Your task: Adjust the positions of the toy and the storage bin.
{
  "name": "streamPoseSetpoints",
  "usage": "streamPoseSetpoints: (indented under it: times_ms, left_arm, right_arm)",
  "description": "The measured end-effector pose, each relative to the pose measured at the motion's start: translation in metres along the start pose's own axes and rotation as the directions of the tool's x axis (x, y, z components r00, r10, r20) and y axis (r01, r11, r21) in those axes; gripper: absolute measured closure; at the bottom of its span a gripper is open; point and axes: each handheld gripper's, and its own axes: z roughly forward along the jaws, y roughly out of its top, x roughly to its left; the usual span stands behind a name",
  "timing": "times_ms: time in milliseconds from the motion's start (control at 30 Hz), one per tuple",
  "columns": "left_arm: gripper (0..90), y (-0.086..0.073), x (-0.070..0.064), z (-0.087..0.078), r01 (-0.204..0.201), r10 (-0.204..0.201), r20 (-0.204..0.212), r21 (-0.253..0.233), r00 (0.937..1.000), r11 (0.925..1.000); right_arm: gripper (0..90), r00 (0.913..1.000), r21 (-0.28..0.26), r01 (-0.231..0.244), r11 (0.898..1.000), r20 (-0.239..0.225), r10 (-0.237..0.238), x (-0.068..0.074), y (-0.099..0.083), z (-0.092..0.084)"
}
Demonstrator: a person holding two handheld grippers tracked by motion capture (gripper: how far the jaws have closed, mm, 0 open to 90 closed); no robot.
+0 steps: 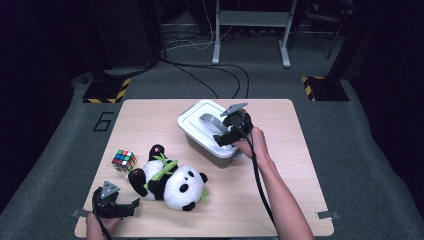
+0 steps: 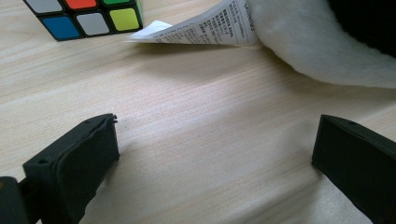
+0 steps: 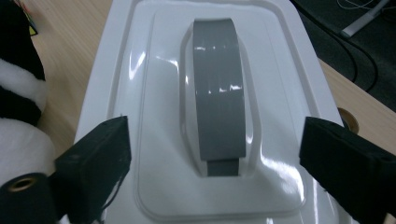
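The right claw (image 1: 226, 136) hovered over the white lidded box (image 1: 200, 141), which sat at the tabletop's (image 1: 280, 200) centre, toward the far edge. Its jaws stood apart, straddling the grey handle (image 3: 218, 100) with nothing gripped. In the right gripper view, the handle's long axis ran from 6 to 12 o'clock, straight ahead between the jaws. The right claw was the nearer. The left claw (image 1: 131, 205) rested open by the panda plush (image 1: 172, 181), near the cube (image 1: 123, 160).

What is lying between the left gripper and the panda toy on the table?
Nothing: in the high view bare wooden table separates the left gripper from the panda toy. The left gripper view shows bare wood between its open jaws.
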Motion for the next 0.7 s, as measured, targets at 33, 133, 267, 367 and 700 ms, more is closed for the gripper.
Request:
streamPoseSetpoints:
  times_ms: [33, 133, 267, 367, 700]
  left_arm:
    - [0.5, 0.0, 0.0, 0.0, 0.002, -0.002, -0.001, 0.0, 1.0, 1.0]
    - [0.6, 0.0, 0.0, 0.0, 0.008, -0.008, -0.005, -0.002, 1.0, 1.0]
    - [0.6, 0.0, 0.001, -0.001, 0.006, -0.006, -0.004, 0.002, 1.0, 1.0]
    - [0.6, 0.0, 0.001, -0.001, 0.006, -0.006, -0.004, 0.003, 1.0, 1.0]
    - [0.5, 0.0, 0.0, 0.0, 0.007, -0.007, -0.007, -0.003, 0.9999, 1.0]
  right_arm:
    - [12.6, 1.0, -0.004, 0.006, 1.0, -0.003, -0.006, 0.0, 0.003, 0.002]
    - [23.5, 0.9998, -0.012, 0.02, 1.0, -0.001, -0.02, 0.0, 0.013, 0.008]
    - [37.9, 0.9993, 0.008, 0.027, 1.0, 0.027, -0.027, 0.002, 0.024, 0.015]
    - [43.1, 0.9991, 0.019, 0.014, 1.0, 0.041, -0.014, 0.003, 0.032, 0.018]
    - [55.5, 0.9994, 0.046, 0.017, 0.999, 0.03, -0.019, 0.003, 0.042, 0.032]
